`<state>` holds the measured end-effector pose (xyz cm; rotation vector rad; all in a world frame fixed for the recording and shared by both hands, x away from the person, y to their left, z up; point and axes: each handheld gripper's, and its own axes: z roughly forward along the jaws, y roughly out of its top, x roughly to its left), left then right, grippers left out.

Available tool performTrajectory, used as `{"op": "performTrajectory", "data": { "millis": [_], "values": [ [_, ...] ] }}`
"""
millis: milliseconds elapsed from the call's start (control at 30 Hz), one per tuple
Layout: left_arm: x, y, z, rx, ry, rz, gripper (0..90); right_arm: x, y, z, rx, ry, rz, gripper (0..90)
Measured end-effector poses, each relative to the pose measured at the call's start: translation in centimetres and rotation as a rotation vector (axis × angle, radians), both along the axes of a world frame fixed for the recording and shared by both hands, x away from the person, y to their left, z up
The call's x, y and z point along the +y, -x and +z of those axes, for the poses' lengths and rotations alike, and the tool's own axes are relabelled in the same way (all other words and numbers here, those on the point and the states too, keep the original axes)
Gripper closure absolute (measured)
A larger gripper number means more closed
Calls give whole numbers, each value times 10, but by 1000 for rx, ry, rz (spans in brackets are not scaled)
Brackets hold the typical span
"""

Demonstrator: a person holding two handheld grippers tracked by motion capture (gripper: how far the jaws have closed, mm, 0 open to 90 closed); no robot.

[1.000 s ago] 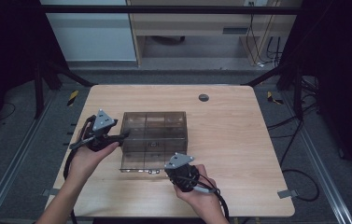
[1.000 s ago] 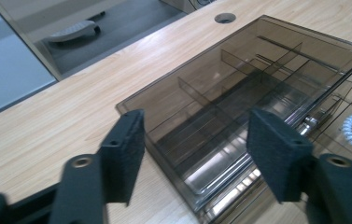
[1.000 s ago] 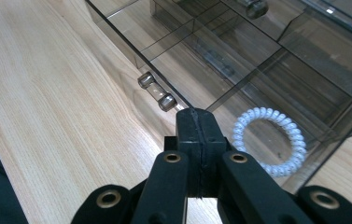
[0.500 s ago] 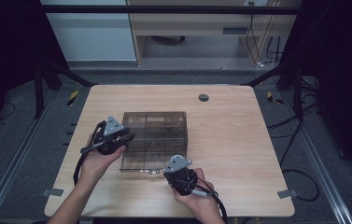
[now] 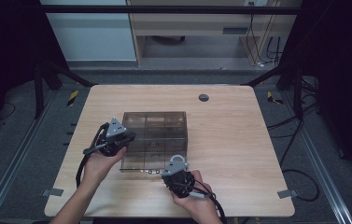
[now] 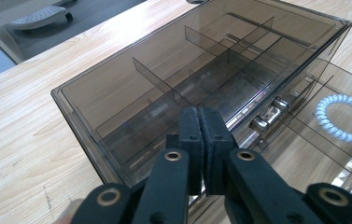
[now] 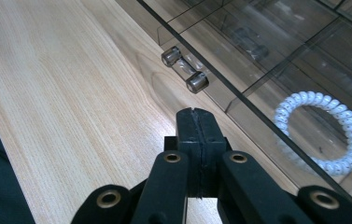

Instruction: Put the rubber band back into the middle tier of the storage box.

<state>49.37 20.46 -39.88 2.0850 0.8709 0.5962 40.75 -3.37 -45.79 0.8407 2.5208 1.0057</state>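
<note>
On table (image 5: 239, 140), organizer box (image 6: 173, 74) just beyond left gripper (image 6: 200, 135) fingertips.

High view: fixed cam above the person's side, facing fwd and down, far enough to take in the whole table (image 5: 239, 121) and floor beyond. Left gripper view: cam rides behind the left gripper (image 6: 200, 135), v. close, looking along its jaws across the smoky compartment box (image 6: 117, 93). Right gripper view: same mount on the right gripper (image 7: 196, 128), close and low over the tabletop; both gripper views share the box front w/ the white coil ring (image 7: 325, 133), and all three share the box.
</note>
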Motion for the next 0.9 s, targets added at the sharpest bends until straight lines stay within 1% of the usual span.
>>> {"op": "performTrajectory", "data": {
  "millis": [167, 333, 633, 733, 800, 900],
  "values": [
    [1, -1, -3, 1, -10, 8, 883, 4, 1, -3, 5, 8, 12, 900],
    [3, -3, -7, 9, -3, 15, 892, 7, 2, -4, 4, 16, 22, 900],
    [5, -4, -9, 10, 14, 23, 895, 9, 2, -7, 7, 29, 24, 900],
    [6, -4, -9, 12, 14, 27, 895, 10, 2, -8, 7, 35, 29, 900],
    [6, -4, -9, 12, 22, 28, 895, 11, 2, -8, 7, 37, 35, 900],
    [6, -4, -9, 13, 20, 28, 895, 12, 2, -9, 7, 38, 38, 900]
  ]
}}
